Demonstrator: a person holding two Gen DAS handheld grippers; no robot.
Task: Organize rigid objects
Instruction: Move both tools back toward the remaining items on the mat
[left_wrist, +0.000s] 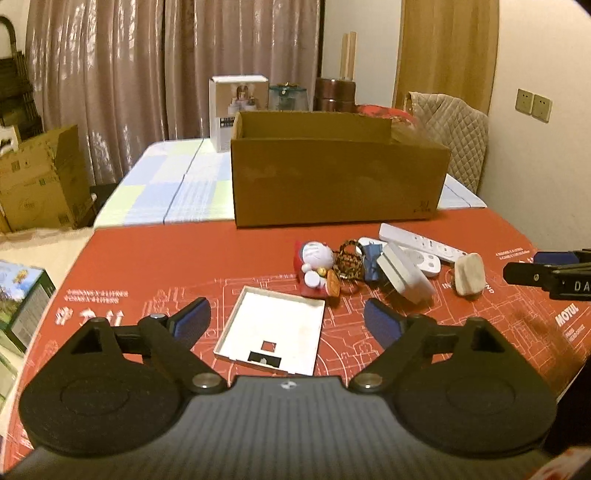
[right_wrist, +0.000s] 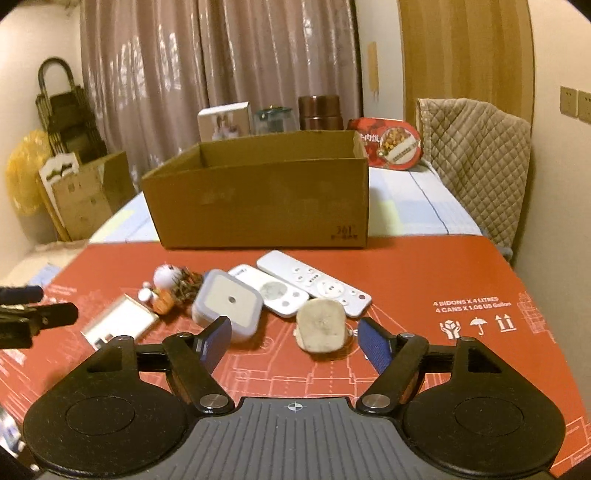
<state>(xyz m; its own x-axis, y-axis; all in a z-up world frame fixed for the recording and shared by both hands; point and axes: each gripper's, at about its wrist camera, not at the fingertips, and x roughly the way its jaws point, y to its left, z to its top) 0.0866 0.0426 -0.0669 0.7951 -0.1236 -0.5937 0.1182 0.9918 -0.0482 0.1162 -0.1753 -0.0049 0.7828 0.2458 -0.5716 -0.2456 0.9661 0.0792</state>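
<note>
My left gripper (left_wrist: 286, 323) is open above the red mat, with a flat white square cover (left_wrist: 271, 332) lying between and just beyond its blue pads, untouched. Past it sit a small white-and-red cartoon figurine (left_wrist: 314, 266), a beaded trinket (left_wrist: 349, 262), a white square device (left_wrist: 404, 275), two white remotes (left_wrist: 421, 243) and a cream plug (left_wrist: 469, 273). My right gripper (right_wrist: 297, 341) is open, with the cream plug (right_wrist: 321, 326) just ahead between its pads. The white square device (right_wrist: 231, 302) and the remotes (right_wrist: 314, 282) lie behind it.
An open brown cardboard box (left_wrist: 332, 181) stands at the mat's far edge, seen too in the right wrist view (right_wrist: 258, 195). Behind it are a white carton (left_wrist: 238, 107), jars and a red tin (right_wrist: 389, 147). A quilted chair (right_wrist: 476, 158) stands right, and a green box (left_wrist: 26, 299) lies left.
</note>
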